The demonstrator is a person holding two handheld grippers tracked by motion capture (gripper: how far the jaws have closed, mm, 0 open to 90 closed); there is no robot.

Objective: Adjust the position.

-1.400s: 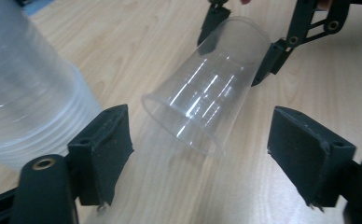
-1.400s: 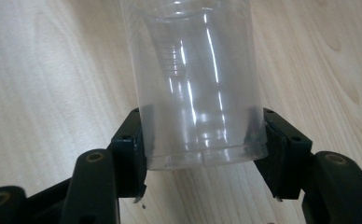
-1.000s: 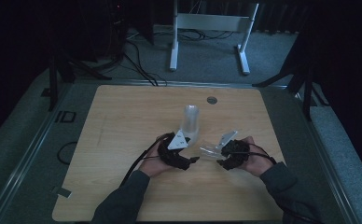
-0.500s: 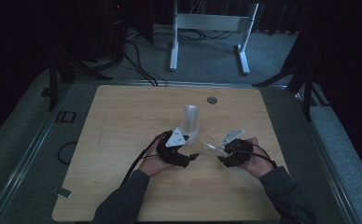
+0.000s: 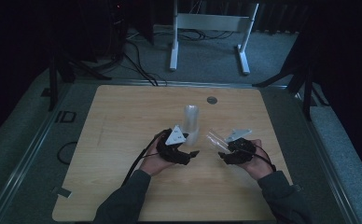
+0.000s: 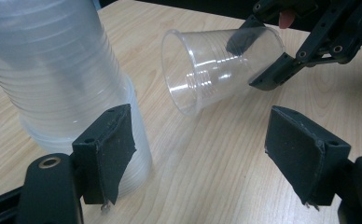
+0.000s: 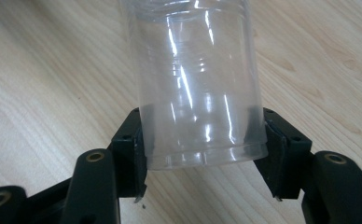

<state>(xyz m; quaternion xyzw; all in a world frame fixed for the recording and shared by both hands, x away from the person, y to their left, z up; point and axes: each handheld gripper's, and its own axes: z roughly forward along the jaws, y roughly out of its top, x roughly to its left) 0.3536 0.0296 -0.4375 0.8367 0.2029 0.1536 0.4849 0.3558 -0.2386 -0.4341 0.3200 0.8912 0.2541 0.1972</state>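
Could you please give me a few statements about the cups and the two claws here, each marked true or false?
1. The right claw is shut on a single clear cup. True.
2. That cup stands upright on the table. False: it is held tilted on its side, above the wood.
3. The left claw grips the cup stack. False: its jaws are open, one pad beside the stack.
4. The stack of cups stands on the table. True.
5. The single cup is full of water. False: it is empty.

Glossy clear plastic cup [image 6: 216, 70], matt wooden table [image 5: 123, 116]
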